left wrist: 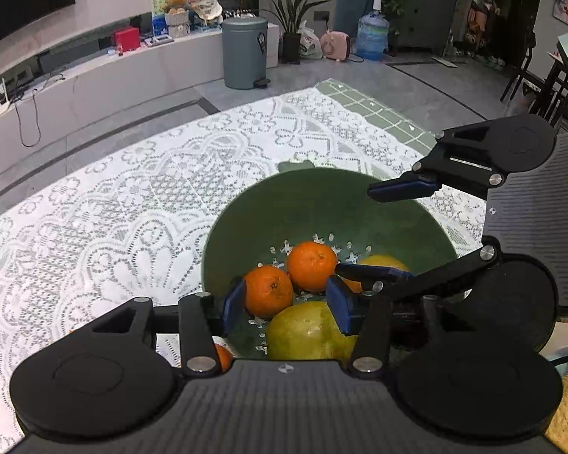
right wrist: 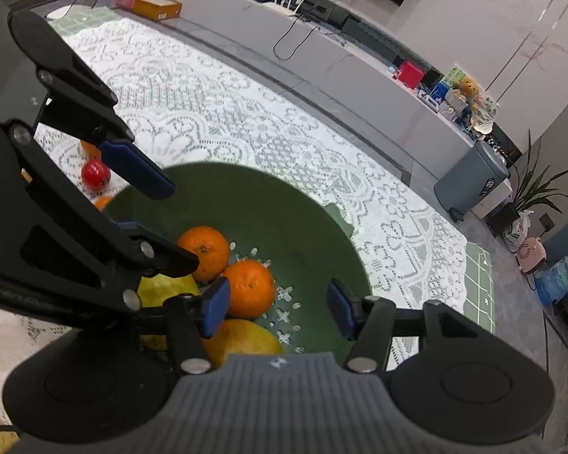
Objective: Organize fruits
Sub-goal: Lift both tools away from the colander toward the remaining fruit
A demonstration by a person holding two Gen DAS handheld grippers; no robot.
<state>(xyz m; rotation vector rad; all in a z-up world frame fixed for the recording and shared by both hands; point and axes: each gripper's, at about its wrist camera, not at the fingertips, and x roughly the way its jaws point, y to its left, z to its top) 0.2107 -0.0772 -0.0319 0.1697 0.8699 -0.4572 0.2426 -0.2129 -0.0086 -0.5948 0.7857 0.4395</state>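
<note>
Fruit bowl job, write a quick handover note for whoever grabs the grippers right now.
Left gripper: open, empty, fingers just above the fruit in the green colander bowl.
Right gripper: open, empty, also over the bowl.
In the bowl: two oranges and what look like three yellow-green fruits, one of them a large one.
Left: a red fruit and at least two more oranges lie on the lace tablecloth beside the bowl; they probably go in next.
</note>
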